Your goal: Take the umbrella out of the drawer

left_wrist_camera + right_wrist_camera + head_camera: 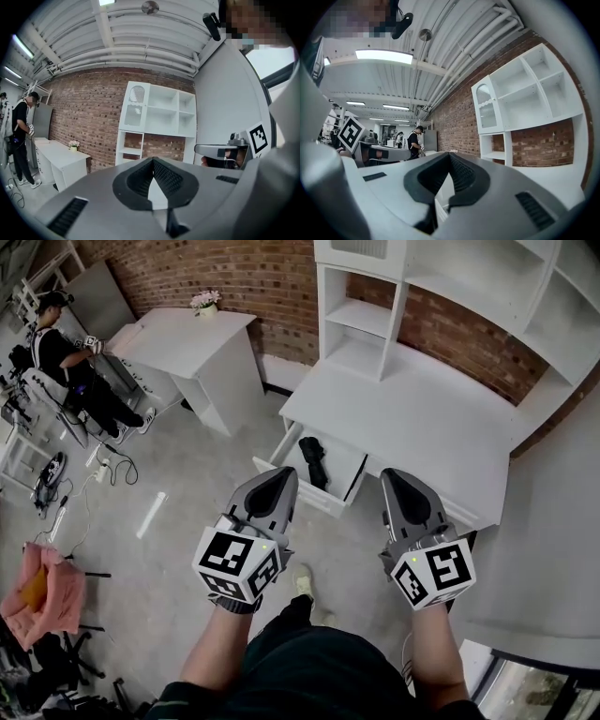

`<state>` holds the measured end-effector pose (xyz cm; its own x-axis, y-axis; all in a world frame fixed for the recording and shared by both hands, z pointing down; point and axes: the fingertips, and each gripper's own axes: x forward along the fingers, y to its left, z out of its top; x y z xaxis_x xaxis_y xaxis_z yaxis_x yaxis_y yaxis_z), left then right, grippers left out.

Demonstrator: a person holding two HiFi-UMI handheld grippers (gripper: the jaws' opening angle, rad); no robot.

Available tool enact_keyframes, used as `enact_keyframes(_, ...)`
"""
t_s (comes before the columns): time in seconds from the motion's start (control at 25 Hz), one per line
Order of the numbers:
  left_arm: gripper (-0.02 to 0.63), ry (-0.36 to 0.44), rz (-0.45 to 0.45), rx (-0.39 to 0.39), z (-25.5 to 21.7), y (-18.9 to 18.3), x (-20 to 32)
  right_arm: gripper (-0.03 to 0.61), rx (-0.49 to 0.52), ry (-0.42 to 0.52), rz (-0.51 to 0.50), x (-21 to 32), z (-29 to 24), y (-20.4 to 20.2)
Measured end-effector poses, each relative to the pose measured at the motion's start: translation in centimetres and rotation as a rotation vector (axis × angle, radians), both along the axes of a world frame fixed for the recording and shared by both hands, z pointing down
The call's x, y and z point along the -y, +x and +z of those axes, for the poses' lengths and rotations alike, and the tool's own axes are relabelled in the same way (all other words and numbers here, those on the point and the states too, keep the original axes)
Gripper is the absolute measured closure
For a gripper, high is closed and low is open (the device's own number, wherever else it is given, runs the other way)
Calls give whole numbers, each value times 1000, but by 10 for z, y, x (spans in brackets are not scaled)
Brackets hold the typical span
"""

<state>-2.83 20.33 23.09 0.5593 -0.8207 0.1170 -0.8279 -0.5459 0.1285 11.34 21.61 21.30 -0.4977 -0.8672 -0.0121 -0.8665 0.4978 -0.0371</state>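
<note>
Only the head view shows the small black folded umbrella (314,461). It lies inside the open white drawer (284,448), near the drawer's middle, with its long side running from the drawer's front to its back. It looks dark, soft and bunched up. I see nothing else in the drawer.

The drawer sticks out of the front of a big white desk with shelves on top (412,418). The grey left gripper (284,474) points at the drawer, its tip close to the drawer's front edge. The grey right gripper (392,476) is just to the right of the drawer, over the desk's front edge.

The left gripper view shows the left gripper's (153,160) jaws pressed together with nothing between them. The right gripper view shows the same for the right gripper (450,155).

The left gripper view also shows the red brick wall (89,112) behind the drawer. Far to the left of the drawer is a second white table (202,343) with a little pot of flowers (205,301). A person in black (66,362) sits past that table.
</note>
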Motion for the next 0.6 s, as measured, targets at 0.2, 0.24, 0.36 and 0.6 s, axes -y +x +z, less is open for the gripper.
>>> enact_keyframes(0.2,607,-28,-6,-11,15,-19,55,575,-9,-22,-12,54,13,-23)
enact_keyframes(0.24,607,-34,-8,-13,19,-24,66,575,-13,-30,-13,64,17,-28)
enact_keyframes(0.36,607,-52,-7,-15,32,-36,97,575,-25,-50,-7,93,28,-43)
enact_keyframes(0.6,607,-104,22,-32,59,-43,151,575,-44,-86,34,143,43,-52)
